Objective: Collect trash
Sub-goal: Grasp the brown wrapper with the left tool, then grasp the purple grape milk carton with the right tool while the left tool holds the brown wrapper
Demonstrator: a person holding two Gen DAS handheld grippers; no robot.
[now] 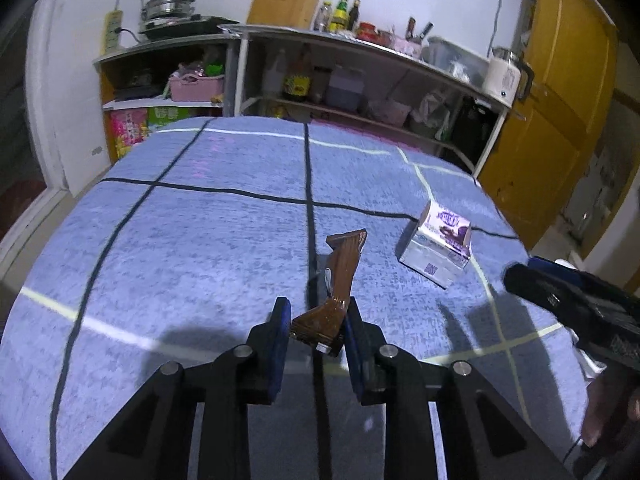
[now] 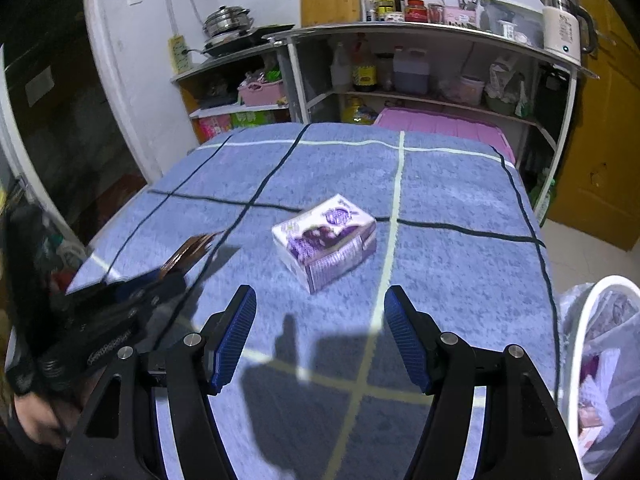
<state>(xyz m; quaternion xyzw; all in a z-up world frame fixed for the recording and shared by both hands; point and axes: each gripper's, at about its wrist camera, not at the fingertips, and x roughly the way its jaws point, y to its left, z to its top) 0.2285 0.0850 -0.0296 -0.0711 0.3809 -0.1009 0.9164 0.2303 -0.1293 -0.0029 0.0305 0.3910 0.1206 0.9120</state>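
Observation:
My left gripper (image 1: 316, 312) is shut on a brown snack wrapper (image 1: 340, 276) and holds it above the blue checked tablecloth (image 1: 200, 220). The wrapper sticks out forward past the blue pads. It also shows at the left of the right wrist view (image 2: 188, 254). A purple and white carton (image 1: 440, 246) lies on the cloth to the right of the left gripper. In the right wrist view the carton (image 2: 326, 236) lies ahead of my right gripper (image 2: 320, 336), which is open and empty above the cloth.
A white bin with a clear bag (image 2: 600, 360) holding trash stands off the table's right edge. Metal shelves (image 2: 420, 64) with bottles, pots and a kettle stand behind the table. A yellow door (image 1: 560, 100) is at the right.

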